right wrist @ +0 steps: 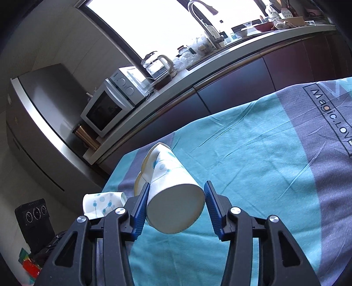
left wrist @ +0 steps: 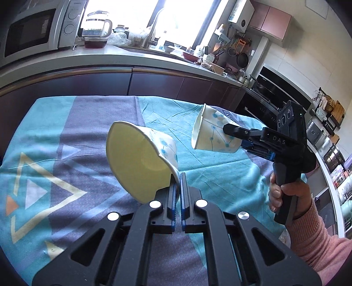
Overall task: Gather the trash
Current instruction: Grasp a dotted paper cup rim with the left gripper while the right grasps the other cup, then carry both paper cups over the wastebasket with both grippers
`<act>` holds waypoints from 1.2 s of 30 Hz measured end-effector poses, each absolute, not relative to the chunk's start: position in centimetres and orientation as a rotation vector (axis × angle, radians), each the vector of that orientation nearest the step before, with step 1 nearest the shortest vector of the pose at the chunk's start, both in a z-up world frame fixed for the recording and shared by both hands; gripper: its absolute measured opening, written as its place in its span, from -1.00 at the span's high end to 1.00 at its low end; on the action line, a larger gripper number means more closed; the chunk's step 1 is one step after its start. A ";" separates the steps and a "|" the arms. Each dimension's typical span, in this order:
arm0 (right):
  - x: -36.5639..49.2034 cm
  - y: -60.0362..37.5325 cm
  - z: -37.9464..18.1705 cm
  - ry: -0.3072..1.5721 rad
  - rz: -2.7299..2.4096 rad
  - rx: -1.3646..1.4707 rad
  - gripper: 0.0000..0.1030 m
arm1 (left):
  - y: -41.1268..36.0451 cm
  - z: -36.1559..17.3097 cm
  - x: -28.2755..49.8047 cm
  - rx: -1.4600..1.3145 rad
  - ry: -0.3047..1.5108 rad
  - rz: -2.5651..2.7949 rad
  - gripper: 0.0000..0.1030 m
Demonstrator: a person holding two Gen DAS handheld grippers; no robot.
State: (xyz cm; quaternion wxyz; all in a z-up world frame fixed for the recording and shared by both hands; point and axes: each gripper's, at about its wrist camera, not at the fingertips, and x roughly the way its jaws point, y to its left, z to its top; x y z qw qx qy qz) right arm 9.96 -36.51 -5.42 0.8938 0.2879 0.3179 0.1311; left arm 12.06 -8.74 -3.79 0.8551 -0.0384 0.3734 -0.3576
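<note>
My left gripper (left wrist: pixel 178 179) is shut on the rim of a white paper cup (left wrist: pixel 140 162) with blue dots, holding it squashed and tilted above the cloth. My right gripper (right wrist: pixel 176 193) holds a second paper cup (right wrist: pixel 173 198) of the same kind by its sides, base toward the camera. The right gripper also shows in the left wrist view (left wrist: pixel 233 132), gripping that cup (left wrist: pixel 211 132) in the air to the right of the first one. The left cup shows in the right wrist view (right wrist: pixel 101 203) at lower left.
A table covered with a teal and grey cloth (left wrist: pixel 66 154) lies below both cups. Behind it runs a kitchen counter (left wrist: pixel 123 55) with a microwave (left wrist: pixel 33 28), a kettle (left wrist: pixel 96 24) and a sink tap (right wrist: pixel 204 19). A fridge (right wrist: pixel 39 110) stands at the left.
</note>
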 end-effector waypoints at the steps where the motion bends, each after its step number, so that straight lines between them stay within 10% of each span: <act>1: 9.7 -36.0 -5.3 0.659 0.287 0.597 0.08 | -8.2 -3.6 11.7 -0.081 0.780 -0.749 0.93; 36: 7.5 -21.8 -4.3 0.711 0.529 0.539 0.08 | 7.1 -1.6 4.2 -0.122 0.684 -0.521 0.93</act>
